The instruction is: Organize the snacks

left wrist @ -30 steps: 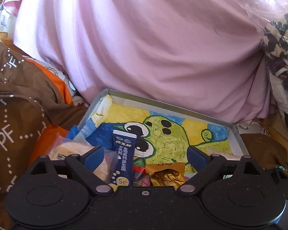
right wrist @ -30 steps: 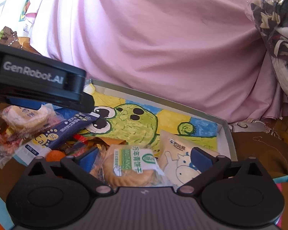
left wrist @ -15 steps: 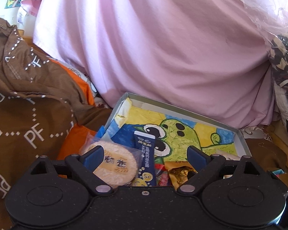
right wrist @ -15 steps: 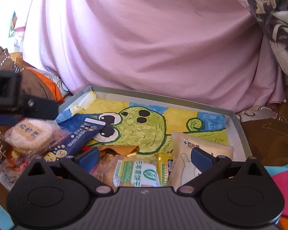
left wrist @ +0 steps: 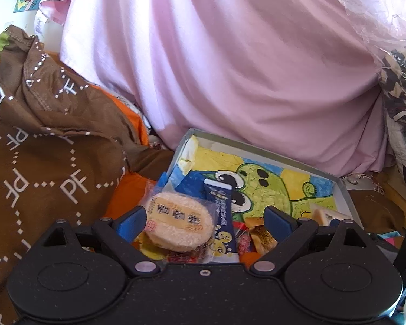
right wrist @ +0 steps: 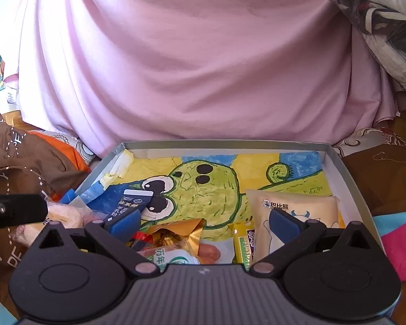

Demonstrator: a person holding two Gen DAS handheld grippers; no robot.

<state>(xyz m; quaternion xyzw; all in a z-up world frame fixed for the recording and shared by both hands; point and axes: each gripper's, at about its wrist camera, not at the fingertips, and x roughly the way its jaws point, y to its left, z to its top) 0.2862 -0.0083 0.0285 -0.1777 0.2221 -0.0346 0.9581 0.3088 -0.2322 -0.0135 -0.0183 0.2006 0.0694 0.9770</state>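
Between my left gripper's (left wrist: 203, 218) spread fingers lies the round rice cracker (left wrist: 179, 226), unpinched; ahead of my equally spread right gripper (right wrist: 204, 220), snacks crowd the box's (right wrist: 338, 168) near end, awaiting sorting.

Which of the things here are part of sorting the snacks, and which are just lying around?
Part of the job:
- shallow box with the green cartoon lining
- round rice cracker
- dark blue stick packet
- gold candy
- cream cow-print packet
- left tongs and right tongs, both open

Just lying about:
- pink sheet
- brown patterned cloth
- magenta cloth
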